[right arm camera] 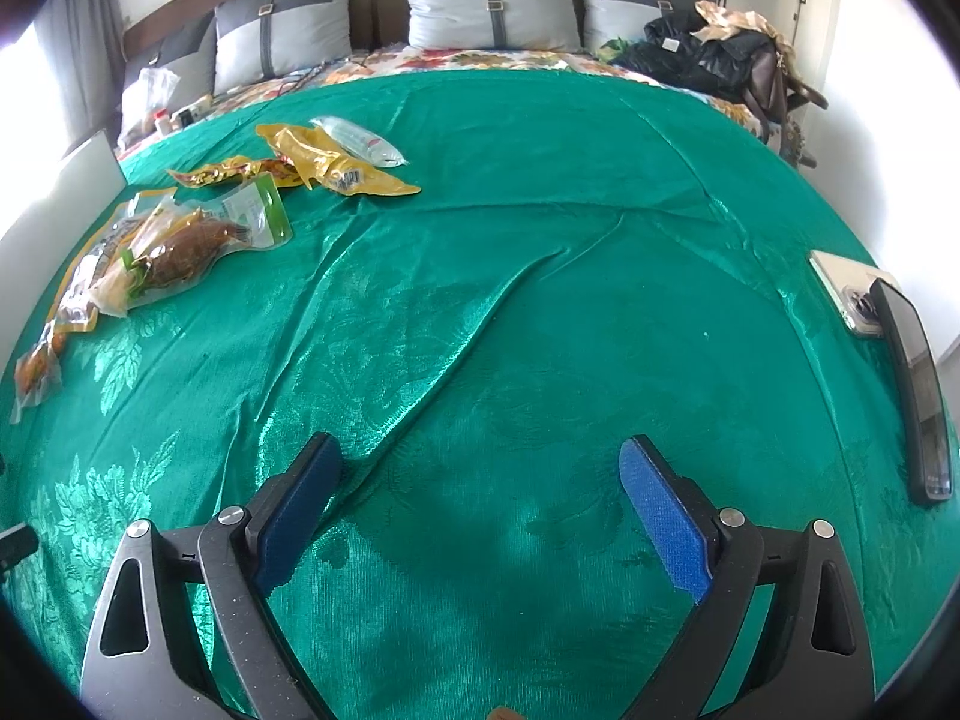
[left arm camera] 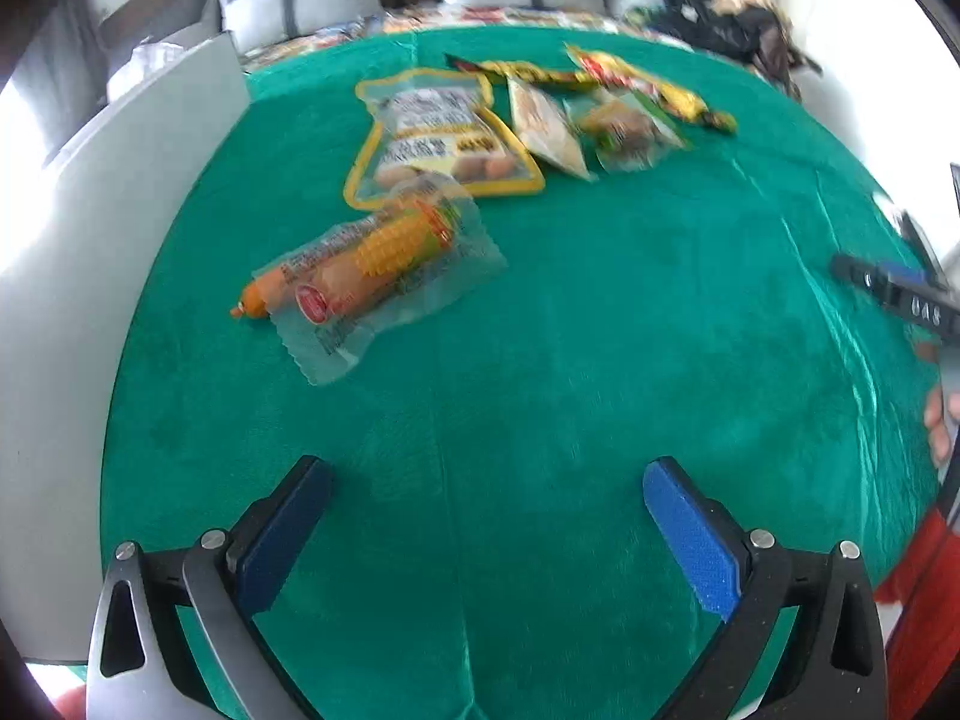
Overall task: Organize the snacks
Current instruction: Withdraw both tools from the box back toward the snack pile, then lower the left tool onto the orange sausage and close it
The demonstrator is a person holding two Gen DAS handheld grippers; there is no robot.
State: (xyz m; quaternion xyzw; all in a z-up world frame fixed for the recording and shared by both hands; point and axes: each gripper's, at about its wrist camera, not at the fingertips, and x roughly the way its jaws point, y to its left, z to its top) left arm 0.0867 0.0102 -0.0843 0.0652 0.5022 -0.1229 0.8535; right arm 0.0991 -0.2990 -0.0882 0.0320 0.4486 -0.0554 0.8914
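Note:
Several snack packs lie on a green bedspread [left arm camera: 540,360]. In the left wrist view a clear pack with a corn-shaped sausage [left arm camera: 372,270] lies nearest, ahead and left of my open, empty left gripper [left arm camera: 486,480]. Behind it are a yellow-edged pouch [left arm camera: 438,138], two small clear packs [left arm camera: 624,132] and yellow wrappers [left arm camera: 648,84]. In the right wrist view the snacks sit far left: a brown-food pack [right arm camera: 180,246], yellow wrappers [right arm camera: 336,168] and a clear pack [right arm camera: 360,141]. My right gripper [right arm camera: 480,468] is open and empty over bare bedspread [right arm camera: 540,300].
A white board [left arm camera: 90,276] stands along the bed's left edge. Two phones [right arm camera: 900,348] lie at the right edge. Pillows [right arm camera: 492,6] and a pile of dark clothes and bags [right arm camera: 714,54] are at the head of the bed. The other gripper [left arm camera: 900,294] shows at far right.

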